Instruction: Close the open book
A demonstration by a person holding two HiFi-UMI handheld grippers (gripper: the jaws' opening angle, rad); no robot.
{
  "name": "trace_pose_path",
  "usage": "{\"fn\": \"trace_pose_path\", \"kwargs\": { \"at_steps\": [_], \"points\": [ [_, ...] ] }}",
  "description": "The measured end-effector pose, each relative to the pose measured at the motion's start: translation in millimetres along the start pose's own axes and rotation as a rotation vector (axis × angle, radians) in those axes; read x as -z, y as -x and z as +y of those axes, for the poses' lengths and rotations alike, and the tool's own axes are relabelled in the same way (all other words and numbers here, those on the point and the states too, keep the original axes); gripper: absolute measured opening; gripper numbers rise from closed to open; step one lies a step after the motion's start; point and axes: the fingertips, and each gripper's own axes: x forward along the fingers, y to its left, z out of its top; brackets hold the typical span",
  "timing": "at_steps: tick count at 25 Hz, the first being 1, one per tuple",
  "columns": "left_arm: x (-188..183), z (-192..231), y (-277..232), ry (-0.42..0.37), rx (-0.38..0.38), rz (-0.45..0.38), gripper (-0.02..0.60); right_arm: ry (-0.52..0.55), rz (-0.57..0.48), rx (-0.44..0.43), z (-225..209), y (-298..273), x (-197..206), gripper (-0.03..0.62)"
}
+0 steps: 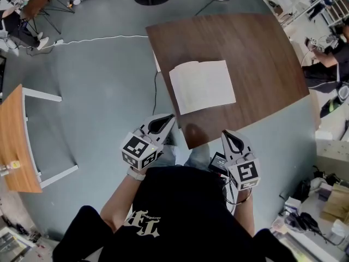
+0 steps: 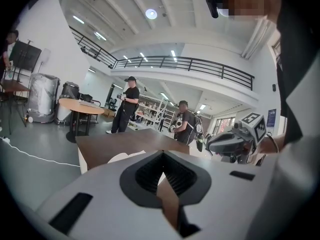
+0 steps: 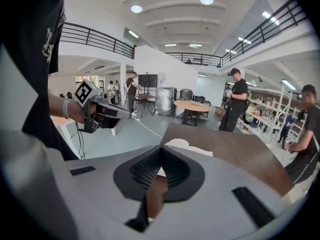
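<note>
Grey left gripper (image 1: 167,120) and right gripper (image 1: 227,135), at 6 o'clock, are both clenched and empty. Open white book (image 1: 203,86) lies untouched on dark wooden worktop (image 1: 262,48) at 12 o'clock; clenched jaws could shove it or crease pages.

- The open white paper book (image 1: 203,86) lies flat on the dark brown square wooden table (image 1: 256,42) in front of you, closer to its left edge than its right.
- Your left gripper (image 1: 163,123) sits left of the table's near corner and your right gripper (image 1: 229,140) right of it, both short of the book.
- A thin white cable (image 1: 103,38) runs across the floor left of the table.
- A light wooden desk (image 1: 12,141) stands well apart at your far left.
</note>
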Motion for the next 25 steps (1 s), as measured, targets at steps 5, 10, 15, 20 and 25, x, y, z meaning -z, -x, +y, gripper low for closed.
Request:
{"fn": "trace_pose_path", "kwargs": {
  "at_steps": [5,10,15,20,25],
  "points": [
    [12,-2,-9,0.029,-0.045,0.008,0.005,0.04,-0.05,-0.056,-9,-7,7,-0.012],
    [25,-4,-27,0.08,-0.082,0.026,0.005,0.046,-0.045,-0.083,-28,-10,9,-0.012],
    [35,-9,-53,0.161,-0.097,0.028,0.005,0.039,0.001,-0.087,-56,-11,10,-0.012],
    [38,-13,-72,0.214,-0.12,0.027,0.005,0.027,-0.034,-0.118,-79,-17,27,-0.012],
    [38,-17,-87,0.212,-0.143,0.039,0.005,0.019,-0.043,-0.144,-97,-23,39,-0.012]
  ]
}}
